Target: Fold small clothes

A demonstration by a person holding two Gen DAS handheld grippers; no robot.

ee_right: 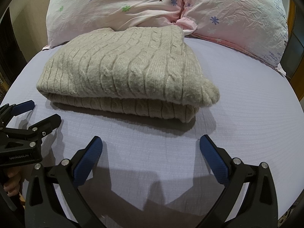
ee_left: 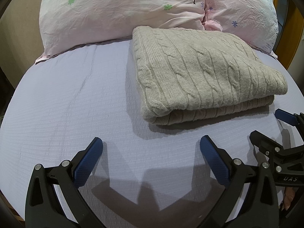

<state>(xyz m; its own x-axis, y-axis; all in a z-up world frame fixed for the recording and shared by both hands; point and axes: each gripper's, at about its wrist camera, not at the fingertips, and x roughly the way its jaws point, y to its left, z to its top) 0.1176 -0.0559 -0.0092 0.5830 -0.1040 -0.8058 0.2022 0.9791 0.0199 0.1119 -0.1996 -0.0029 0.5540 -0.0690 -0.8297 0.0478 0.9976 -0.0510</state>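
A beige cable-knit sweater point(ee_left: 199, 72) lies folded in a thick rectangle on the lilac bed sheet point(ee_left: 76, 104), its folded edge toward me. It also shows in the right wrist view point(ee_right: 123, 76). My left gripper point(ee_left: 151, 144) is open and empty, hovering over bare sheet in front of the sweater's left corner. My right gripper point(ee_right: 151, 144) is open and empty, in front of the sweater's right corner. Each gripper shows at the edge of the other's view: the right gripper point(ee_left: 266, 125) and the left gripper point(ee_right: 45, 112), both open.
Two pink floral pillows point(ee_left: 117, 13) point(ee_right: 237, 19) lie against the head of the bed behind the sweater. A wooden frame point(ee_left: 292, 30) stands at the far right. The bed sheet point(ee_right: 247, 104) stretches to either side of the sweater.
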